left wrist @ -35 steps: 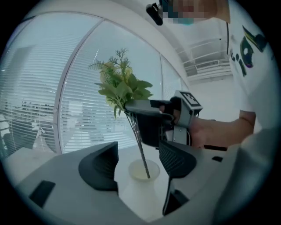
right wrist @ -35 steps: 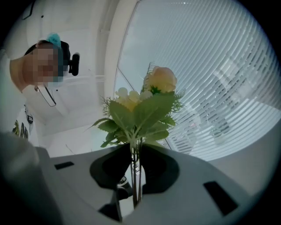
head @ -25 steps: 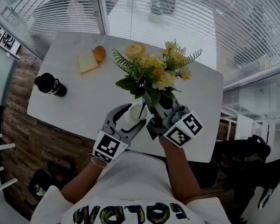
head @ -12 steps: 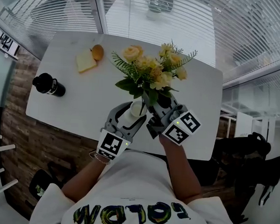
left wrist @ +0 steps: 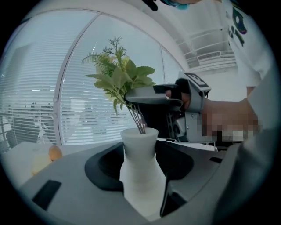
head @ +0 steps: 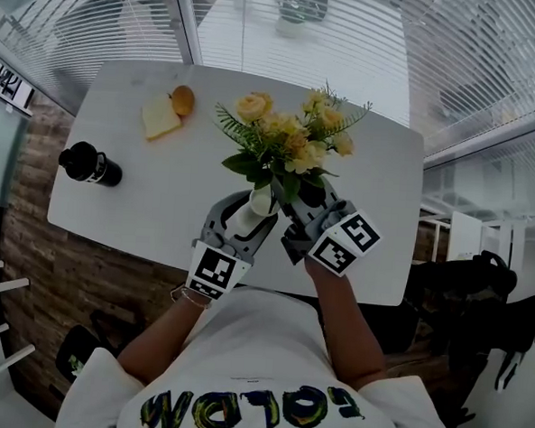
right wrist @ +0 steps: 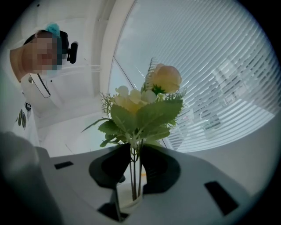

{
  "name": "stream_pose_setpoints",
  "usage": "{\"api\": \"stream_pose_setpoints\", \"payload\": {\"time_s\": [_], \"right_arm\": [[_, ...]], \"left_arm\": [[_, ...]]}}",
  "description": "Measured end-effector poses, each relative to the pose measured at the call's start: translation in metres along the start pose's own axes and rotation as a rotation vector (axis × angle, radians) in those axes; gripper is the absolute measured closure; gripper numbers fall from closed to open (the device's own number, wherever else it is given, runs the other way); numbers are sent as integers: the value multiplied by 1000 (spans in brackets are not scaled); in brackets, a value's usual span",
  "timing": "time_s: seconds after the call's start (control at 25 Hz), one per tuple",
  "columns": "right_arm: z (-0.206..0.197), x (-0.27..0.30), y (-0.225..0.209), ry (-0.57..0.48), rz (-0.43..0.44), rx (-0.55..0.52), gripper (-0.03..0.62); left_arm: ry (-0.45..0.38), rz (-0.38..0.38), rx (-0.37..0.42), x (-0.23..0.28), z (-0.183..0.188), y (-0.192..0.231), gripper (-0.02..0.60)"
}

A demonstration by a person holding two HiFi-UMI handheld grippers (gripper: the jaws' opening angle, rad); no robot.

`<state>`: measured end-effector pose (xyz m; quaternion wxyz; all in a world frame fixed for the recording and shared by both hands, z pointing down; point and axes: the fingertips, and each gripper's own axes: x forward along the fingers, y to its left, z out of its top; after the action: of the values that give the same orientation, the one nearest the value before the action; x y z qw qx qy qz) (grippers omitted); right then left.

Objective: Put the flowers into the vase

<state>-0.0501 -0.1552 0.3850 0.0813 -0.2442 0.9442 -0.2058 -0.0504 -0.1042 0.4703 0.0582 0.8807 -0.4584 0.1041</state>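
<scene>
Hand-held gripper on the left (head: 248,212) has just been closing. A second ago its jaws stood wide on either side of the white vase (left wrist: 139,171); now they hug the vase's lower body, and the pads look to be against its sides. The vase stands upright on the white surface (head: 142,201), near the person's edge. That grip likely steadies the vase while the bunch goes in.

To the right, the other hand-held gripper (right wrist: 134,163) is clenched on the thin stems (right wrist: 135,176) just above the vase's mouth, much as it was a second ago. The yellow flowers (head: 290,138) and their leaves fan out above it. From the left gripper view, the stems already run down into the neck of the vase. The task therefore looks nearly done. What seems left is to let the bunch settle, release the stems and draw both hands away without tipping the vase.

As for writing, the black bottle (head: 90,164) at the far left shows no label that can be read. Each cube carries only black-and-white square markers, not letters. The shirt (head: 256,407) has large green and yellow lettering. It appears upside down in the head view and cannot be read with confidence.
</scene>
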Motion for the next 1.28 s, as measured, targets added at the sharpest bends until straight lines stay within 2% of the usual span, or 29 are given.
{"api": "stream_pose_setpoints", "payload": {"time_s": [0.44,0.76,1.28], "right_arm": [[-22,-9,-6,55,-22,-58,493],[-30,-10,4,82,22,-109,468],[-40,-12,2,126,23,-143,390]], "left_arm": [[15,-12,-5,10,-16,-7,353],[14,2,13,8,-19,-5,348],[24,18,33,19,-24,3,341]]}}
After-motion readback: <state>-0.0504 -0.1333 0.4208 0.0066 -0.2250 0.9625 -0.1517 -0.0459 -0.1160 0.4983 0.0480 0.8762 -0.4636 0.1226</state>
